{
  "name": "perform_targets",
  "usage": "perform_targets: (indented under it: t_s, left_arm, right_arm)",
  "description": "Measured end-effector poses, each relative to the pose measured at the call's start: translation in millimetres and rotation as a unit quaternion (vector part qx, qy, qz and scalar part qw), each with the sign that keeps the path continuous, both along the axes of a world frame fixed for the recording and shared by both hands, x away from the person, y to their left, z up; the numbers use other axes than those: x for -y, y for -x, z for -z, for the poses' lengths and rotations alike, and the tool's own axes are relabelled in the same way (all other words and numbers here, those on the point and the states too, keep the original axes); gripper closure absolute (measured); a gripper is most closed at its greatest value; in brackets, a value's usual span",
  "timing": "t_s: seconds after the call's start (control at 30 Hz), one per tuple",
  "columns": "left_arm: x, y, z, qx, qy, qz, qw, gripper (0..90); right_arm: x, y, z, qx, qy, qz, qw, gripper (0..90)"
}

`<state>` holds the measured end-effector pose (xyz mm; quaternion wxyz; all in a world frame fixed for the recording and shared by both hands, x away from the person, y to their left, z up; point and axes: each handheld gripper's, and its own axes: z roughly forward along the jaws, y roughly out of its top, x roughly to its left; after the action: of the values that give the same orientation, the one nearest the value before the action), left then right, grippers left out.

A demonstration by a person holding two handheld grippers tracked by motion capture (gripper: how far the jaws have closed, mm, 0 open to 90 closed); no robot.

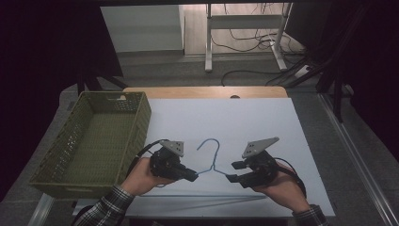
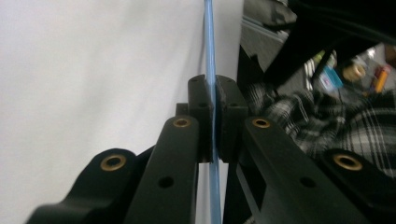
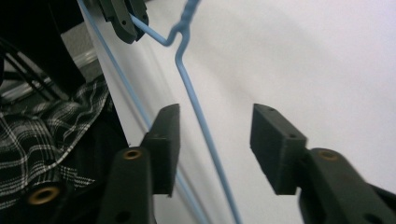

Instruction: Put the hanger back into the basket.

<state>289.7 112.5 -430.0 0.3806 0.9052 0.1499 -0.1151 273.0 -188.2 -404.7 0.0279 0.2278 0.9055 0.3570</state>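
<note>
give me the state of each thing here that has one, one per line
thin blue wire hanger: clamped at its left shoulder, hook pointing away from the person
left gripper: shut on the hanger wire
right gripper: open, wire between its jaws, pads clear of it
olive green plastic mesh basket: upright, empty
white board: flat on the table

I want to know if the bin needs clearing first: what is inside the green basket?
The green basket looks empty: the high view shows only its woven floor. Its near wall hides a strip of that floor. The blue hanger lies outside it on the white table.
</note>
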Motion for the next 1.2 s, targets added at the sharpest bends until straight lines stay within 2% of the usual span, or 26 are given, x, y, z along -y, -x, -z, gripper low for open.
perform_targets:
  t_s: [0.17,0.2,0.27,0.3,0.33,0.37,0.4,0.5,0.57,0.63,0.77,0.8,0.83,0.87,0.9,0.93,0.97,1.0,1.03,1.1,1.13,1.2]
  left_arm:
    - [-10.7,-3.3,-7.5,0.007,0.022,-0.036,0.9991,87.1]
    - [-10.7,-3.3,-7.5,0.007,0.022,-0.036,0.9991,87.1]
    - [-13.9,-6.2,-10.1,0.004,0.029,-0.052,0.9982,87.1]
    - [-15.0,-6.7,-11.8,0.009,0.030,-0.063,0.9975,87.1]
    - [-16.3,-8.8,-13.2,0.005,0.034,-0.065,0.9973,87.1]
    - [-17.1,-9.1,-15.2,0.012,0.035,-0.071,0.9968,87.1]
    - [-17.9,-10.6,-16.8,0.006,0.037,-0.071,0.9968,87.1]
    - [-20.1,-12.4,-23.6,0.014,0.041,-0.080,0.9959,87.1]
    - [-23.9,-14.5,-32.4,0.019,0.048,-0.097,0.9940,87.1]
    - [-25.9,-15.5,-35.7,0.021,0.055,-0.101,0.9932,87.1]
    - [-37.4,-18.2,-50.2,0.039,0.060,-0.129,0.9890,87.1]
    - [-41.4,-18.6,-53.9,0.046,0.058,-0.137,0.9878,87.1]
    - [-50.4,-19.0,-59.9,0.056,0.056,-0.155,0.9848,87.1]
    - [-50.4,-19.0,-59.9,0.056,0.056,-0.155,0.9848,87.1]
    - [-61.0,-18.4,-64.5,0.071,0.054,-0.178,0.9800,87.1]
    - [-61.0,-18.4,-64.5,0.071,0.054,-0.178,0.9800,87.0]
    - [-67.0,-18.5,-66.1,0.073,0.056,-0.185,0.9784,87.0]
    - [-72.7,-17.5,-68.0,0.083,0.054,-0.198,0.9751,87.1]
    - [-78.4,-17.1,-69.8,0.086,0.053,-0.207,0.9730,87.0]
    - [-90.0,-15.3,-73.2,0.101,0.049,-0.230,0.9666,87.1]
    - [-96.1,-15.3,-74.7,0.101,0.050,-0.238,0.9648,87.1]
    - [-107.9,-14.3,-77.8,0.114,0.041,-0.258,0.9584,87.1]
  right_arm:
    - [12.5,5.0,-6.2,0.012,-0.015,0.022,0.9996,44.4]
    - [12.5,5.0,-6.2,0.012,-0.015,0.022,0.9996,44.4]
    - [16.7,6.6,-8.0,0.016,-0.018,0.027,0.9993,43.6]
    - [20.1,8.2,-8.8,0.019,-0.021,0.033,0.9991,43.5]
    - [20.1,8.2,-8.8,0.019,-0.021,0.033,0.9991,43.5]
    - [22.6,9.1,-8.5,0.018,-0.022,0.038,0.9989,42.9]
    - [22.6,9.1,-8.5,0.018,-0.022,0.038,0.9989,42.9]
    - [26.5,10.0,-6.6,0.018,-0.025,0.044,0.9986,42.9]
    - [28.0,10.4,-6.0,0.019,-0.027,0.045,0.9984,42.8]
    - [29.5,11.1,-5.7,0.021,-0.031,0.048,0.9981,42.6]
    - [31.9,12.8,-5.9,0.024,-0.037,0.054,0.9975,41.9]
    - [32.3,13.8,-5.9,0.024,-0.039,0.058,0.9972,41.6]
    - [33.5,15.5,-5.4,0.030,-0.041,0.061,0.9968,41.0]
    - [33.5,15.5,-5.4,0.030,-0.041,0.061,0.9968,41.0]
    - [34.2,17.2,-4.5,0.032,-0.044,0.064,0.9965,40.7]
    - [34.2,17.2,-4.5,0.032,-0.044,0.064,0.9965,40.7]
    - [34.3,18.0,-3.9,0.034,-0.044,0.066,0.9963,40.4]
    - [34.4,19.0,-3.3,0.033,-0.045,0.067,0.9962,40.2]
    - [34.4,20.0,-1.8,0.033,-0.047,0.068,0.9960,40.0]
    - [34.2,20.3,0.1,0.033,-0.049,0.070,0.9958,39.8]
    - [34.2,20.3,0.1,0.033,-0.049,0.070,0.9958,39.8]
    - [33.8,20.6,1.8,0.030,-0.049,0.073,0.9956,39.3]
